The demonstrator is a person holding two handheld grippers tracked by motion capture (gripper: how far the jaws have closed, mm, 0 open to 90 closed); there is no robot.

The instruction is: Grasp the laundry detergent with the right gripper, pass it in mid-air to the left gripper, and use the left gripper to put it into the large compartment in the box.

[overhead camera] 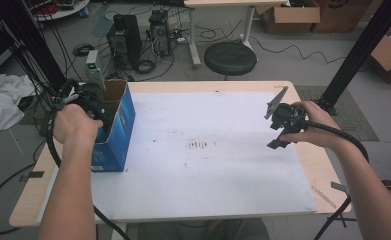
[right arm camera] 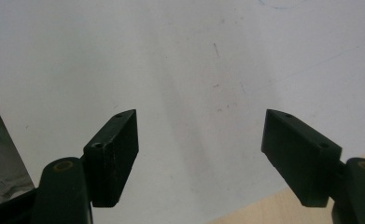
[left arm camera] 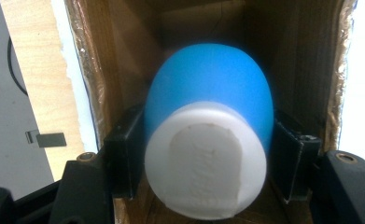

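The left hand-held gripper [left arm camera: 208, 154] is inside the open blue box [overhead camera: 117, 127] at the left edge of the tabletop [overhead camera: 303, 165], clamped on a blue bottle [left arm camera: 208, 93] with a white cap [left arm camera: 206, 158]; 1 black pad presses each side of the bottle just behind the cap, which faces the camera in the left gripper view. The right hand-held gripper [right arm camera: 201, 154] is released with nothing between its 2 pads, held over the white sheet [overhead camera: 208, 160] near the right edge of the tabletop, well apart from the box.
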